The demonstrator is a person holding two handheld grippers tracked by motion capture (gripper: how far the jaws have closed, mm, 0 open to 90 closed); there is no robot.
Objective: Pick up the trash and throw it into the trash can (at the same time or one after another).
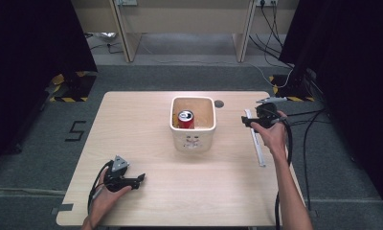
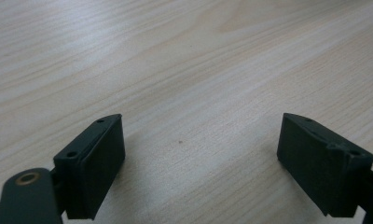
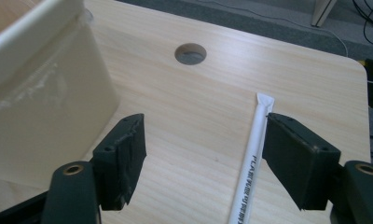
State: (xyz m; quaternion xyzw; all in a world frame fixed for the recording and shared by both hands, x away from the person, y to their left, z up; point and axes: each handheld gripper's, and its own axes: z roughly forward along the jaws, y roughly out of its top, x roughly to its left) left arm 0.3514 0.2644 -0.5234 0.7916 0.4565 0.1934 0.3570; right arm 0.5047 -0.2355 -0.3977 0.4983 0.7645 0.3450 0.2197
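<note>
Where wrapped straw (image 3: 251, 158) lies — bin (image 3: 44, 107) alongside.

The table (image 1: 146, 158) is pale wood-grain laminate, smooth with a soft sheen. At its 12 o'clock the white bin (image 1: 193, 140) looks like glossy plastic, holding a shiny red metal can (image 1: 185, 118); at 3 o'clock lies a matt paper-wrapped straw (image 3: 250, 163). Both grippers' pads (image 2: 103, 165) look matt black plastic.

Lab recording bay: black curtains (image 1: 31, 38), hazard-taped stand bases (image 1: 67, 88), floor cables (image 1: 271, 28), number marked on grey carpet (image 1: 76, 130)
</note>
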